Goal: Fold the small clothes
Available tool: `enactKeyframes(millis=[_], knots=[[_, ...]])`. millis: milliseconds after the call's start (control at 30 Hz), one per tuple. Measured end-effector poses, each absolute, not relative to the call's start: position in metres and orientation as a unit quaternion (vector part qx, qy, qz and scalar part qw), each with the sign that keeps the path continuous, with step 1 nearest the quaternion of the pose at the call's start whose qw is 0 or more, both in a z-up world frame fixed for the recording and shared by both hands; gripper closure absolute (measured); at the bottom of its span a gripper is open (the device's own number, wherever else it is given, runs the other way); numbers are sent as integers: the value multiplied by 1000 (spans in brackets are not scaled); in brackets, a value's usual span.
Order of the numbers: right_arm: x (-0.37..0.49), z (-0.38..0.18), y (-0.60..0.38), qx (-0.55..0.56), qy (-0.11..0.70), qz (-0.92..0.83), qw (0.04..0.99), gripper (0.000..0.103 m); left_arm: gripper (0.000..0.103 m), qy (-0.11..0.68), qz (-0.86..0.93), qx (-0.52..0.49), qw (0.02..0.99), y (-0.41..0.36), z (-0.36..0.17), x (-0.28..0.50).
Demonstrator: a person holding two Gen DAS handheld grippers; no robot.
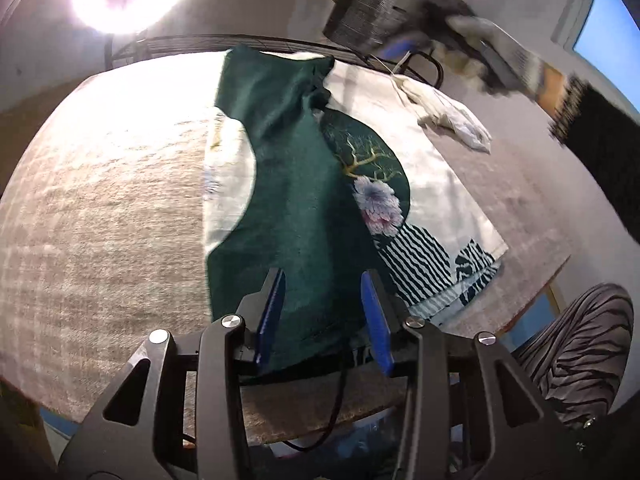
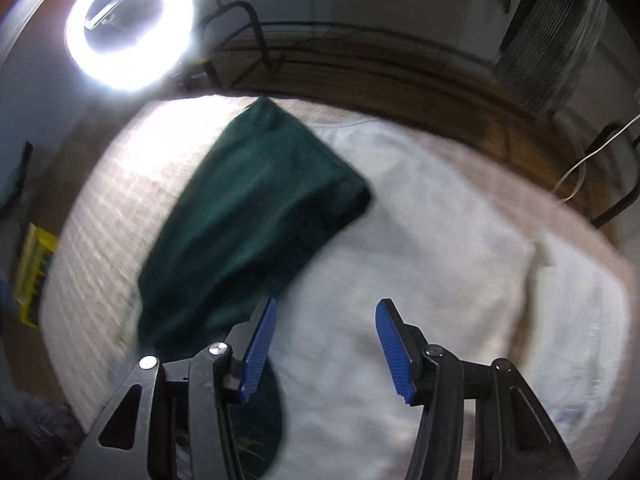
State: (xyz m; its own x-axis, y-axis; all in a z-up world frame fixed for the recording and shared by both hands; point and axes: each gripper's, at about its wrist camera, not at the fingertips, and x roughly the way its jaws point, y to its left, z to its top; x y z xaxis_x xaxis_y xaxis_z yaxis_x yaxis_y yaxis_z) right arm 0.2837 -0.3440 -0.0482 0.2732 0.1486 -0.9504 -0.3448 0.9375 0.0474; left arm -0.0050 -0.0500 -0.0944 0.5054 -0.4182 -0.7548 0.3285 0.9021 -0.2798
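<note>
A dark green garment (image 1: pixel 292 184) lies lengthwise on a white printed cloth (image 1: pixel 440 168) with a deer, flower and stripe pattern, on the table. My left gripper (image 1: pixel 324 280) is open, its blue pads over the garment's near edge, holding nothing. In the right wrist view the green garment (image 2: pixel 248 216) lies folded at the left on the white cloth (image 2: pixel 420 240). My right gripper (image 2: pixel 326 312) is open and empty above the white cloth, just right of the garment. The right gripper also shows blurred at the top right of the left wrist view (image 1: pixel 500 64).
A crumpled white cloth (image 1: pixel 452 114) lies at the table's far right. The beige textured table (image 1: pixel 100 220) extends left. A ring light (image 2: pixel 128 28) glares at the back. A black chair frame (image 2: pixel 240 40) stands behind the table. The person's striped trousers (image 1: pixel 576 344) are at the near right.
</note>
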Motion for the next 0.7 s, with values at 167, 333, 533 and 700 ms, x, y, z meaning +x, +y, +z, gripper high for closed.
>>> enactKeyframes(millis=[167, 333, 533, 700], knots=[[244, -13, -389, -110, 546, 171, 813, 49, 63, 445, -186, -75, 873, -27, -91, -2], [215, 32, -427, -87, 496, 206, 839, 49, 63, 454, -156, -64, 875, -26, -100, -2], [211, 73, -431, -28, 396, 235, 887, 25, 63, 478, -118, -65, 868, -25, -121, -5], [254, 41, -376, -57, 419, 256, 869, 34, 63, 484, -104, -41, 868, -29, -132, -2]])
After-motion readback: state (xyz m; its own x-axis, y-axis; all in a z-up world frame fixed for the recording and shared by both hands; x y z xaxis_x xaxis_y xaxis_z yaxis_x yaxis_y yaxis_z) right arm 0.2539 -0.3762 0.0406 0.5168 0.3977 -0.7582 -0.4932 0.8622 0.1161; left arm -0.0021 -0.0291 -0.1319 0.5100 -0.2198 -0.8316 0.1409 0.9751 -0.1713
